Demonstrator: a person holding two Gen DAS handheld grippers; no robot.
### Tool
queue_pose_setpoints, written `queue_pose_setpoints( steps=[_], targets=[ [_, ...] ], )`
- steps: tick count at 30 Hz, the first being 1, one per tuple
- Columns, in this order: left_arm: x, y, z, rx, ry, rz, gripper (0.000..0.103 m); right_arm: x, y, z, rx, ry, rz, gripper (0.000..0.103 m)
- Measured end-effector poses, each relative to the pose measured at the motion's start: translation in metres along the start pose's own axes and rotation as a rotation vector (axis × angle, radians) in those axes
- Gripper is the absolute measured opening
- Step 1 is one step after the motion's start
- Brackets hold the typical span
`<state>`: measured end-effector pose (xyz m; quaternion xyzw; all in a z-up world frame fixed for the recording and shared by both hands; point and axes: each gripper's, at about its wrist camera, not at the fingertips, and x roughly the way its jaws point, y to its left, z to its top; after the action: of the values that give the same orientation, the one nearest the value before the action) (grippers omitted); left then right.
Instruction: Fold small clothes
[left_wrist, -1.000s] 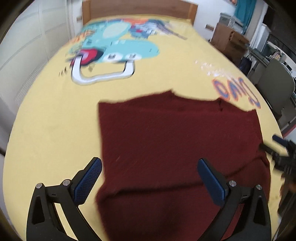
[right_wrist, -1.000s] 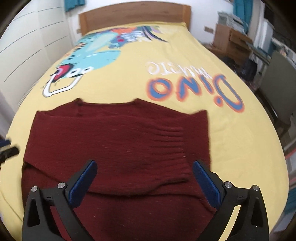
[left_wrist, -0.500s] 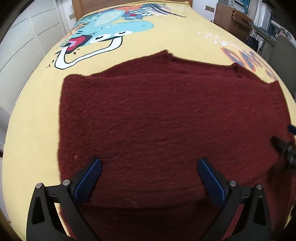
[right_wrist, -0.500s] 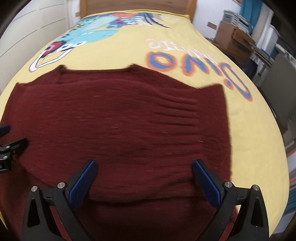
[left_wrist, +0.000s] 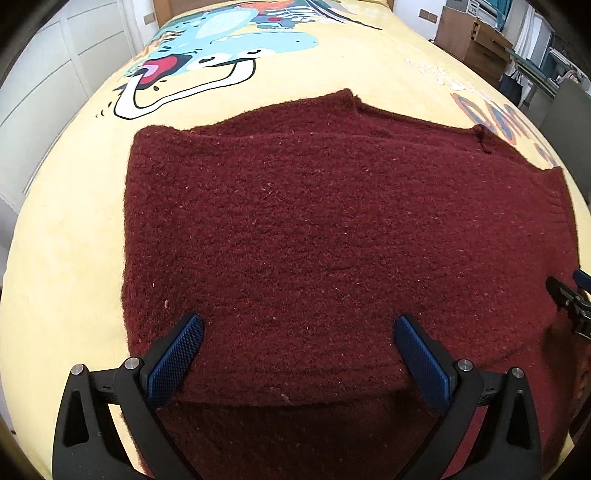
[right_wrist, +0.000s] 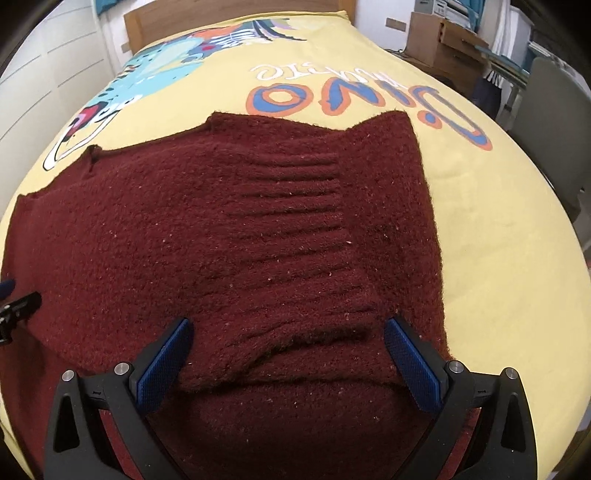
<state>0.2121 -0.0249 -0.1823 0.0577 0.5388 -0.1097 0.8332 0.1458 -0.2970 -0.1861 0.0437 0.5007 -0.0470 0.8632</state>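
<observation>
A dark red knitted sweater (left_wrist: 314, 229) lies flat on the yellow bedspread (left_wrist: 66, 229), with a folded layer whose edge crosses just ahead of both grippers. Its ribbed part (right_wrist: 291, 192) shows in the right wrist view. My left gripper (left_wrist: 299, 332) hovers open over the sweater's near left portion, nothing between its blue pads. My right gripper (right_wrist: 288, 332) stands open over the near right portion, also holding nothing. Each gripper's tip shows at the edge of the other's view: the right one (left_wrist: 569, 299) and the left one (right_wrist: 14, 299).
The bedspread carries a cartoon dinosaur print (left_wrist: 221, 48) and orange-blue lettering (right_wrist: 332, 99). A wooden headboard (right_wrist: 236, 14) is at the far end. White wardrobe doors (left_wrist: 44, 81) run along the left; cardboard boxes (right_wrist: 443, 40) and a grey chair (right_wrist: 554, 107) stand on the right.
Both grippers have moved down and closer to the sweater, which now fills most of each view. Their jaws stay wide apart.
</observation>
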Motion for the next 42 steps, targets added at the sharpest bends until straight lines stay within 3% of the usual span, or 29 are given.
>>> queue_pose_setpoints(
  steps=[3, 7, 10, 21, 25, 31, 42],
  targets=[
    [-0.016, 0.004, -0.001, -0.009, 0.003, -0.043, 0.102, -0.017, -0.003, 0.001, 0.019, -0.005, 0.0, 0.102],
    [-0.048, 0.017, -0.012, -0.098, -0.007, -0.124, 0.102, -0.053, -0.012, -0.006, 0.023, -0.036, 0.01, 0.102],
    [-0.067, 0.024, -0.026, -0.126, 0.007, -0.143, 0.102, -0.076, -0.022, -0.013, 0.026, -0.048, 0.008, 0.102],
    [-0.12, 0.039, -0.087, -0.111, 0.004, -0.069, 0.102, -0.132, -0.038, -0.067, 0.065, -0.085, -0.045, 0.102],
    [-0.129, 0.046, -0.108, -0.156, 0.005, -0.059, 0.102, -0.141, -0.039, -0.088, 0.08, -0.075, -0.039, 0.102],
    [-0.133, 0.042, -0.138, -0.142, 0.028, -0.033, 0.102, -0.148, -0.044, -0.117, 0.073, -0.029, -0.047, 0.102],
    [-0.138, 0.035, -0.158, -0.155, 0.055, 0.009, 0.102, -0.153, -0.058, -0.141, 0.122, -0.001, -0.024, 0.102]
  ],
)
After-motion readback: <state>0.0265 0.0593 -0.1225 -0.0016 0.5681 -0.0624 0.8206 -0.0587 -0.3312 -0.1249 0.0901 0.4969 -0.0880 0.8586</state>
